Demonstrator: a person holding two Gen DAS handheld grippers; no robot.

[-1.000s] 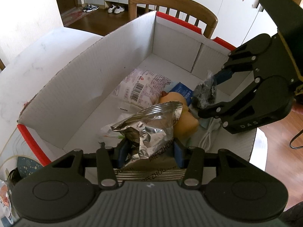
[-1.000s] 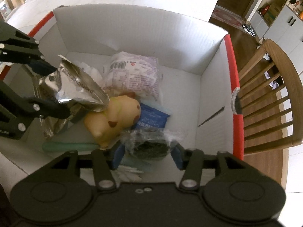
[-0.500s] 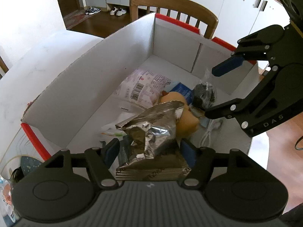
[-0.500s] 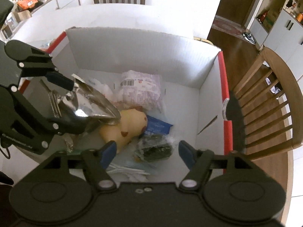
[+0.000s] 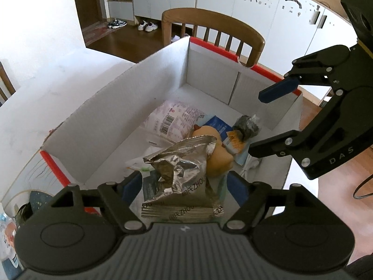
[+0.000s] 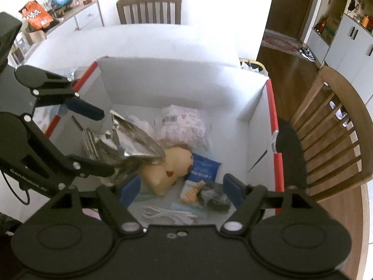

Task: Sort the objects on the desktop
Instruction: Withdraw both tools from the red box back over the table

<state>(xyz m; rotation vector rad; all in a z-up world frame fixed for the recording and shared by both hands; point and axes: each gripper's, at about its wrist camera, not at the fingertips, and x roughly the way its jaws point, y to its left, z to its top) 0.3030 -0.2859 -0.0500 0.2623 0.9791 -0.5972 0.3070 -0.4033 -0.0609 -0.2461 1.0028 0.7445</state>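
Observation:
A white cardboard box with red edges holds the sorted things. Low over its near end, my left gripper has its jaws opening. A crumpled silver foil bag stands loose between them, and the blue pads are clear of it. Over the box's other side, my right gripper also has opening jaws. A dark packet lies on the box floor under them, untouched. In the right wrist view the left gripper flanks the foil bag. The left wrist view shows the right gripper above the dark packet.
Inside the box also lie a yellow plush toy, a pink-printed packet, a blue packet, an orange-and-white sachet and a white cable. Wooden chairs stand close to the white table. Clutter sits beside the box.
Both grippers' jaws have spread and let go: the foil bag now stands free between the left pads, and the dark packet has dropped to the box floor. Both grippers rose a little.

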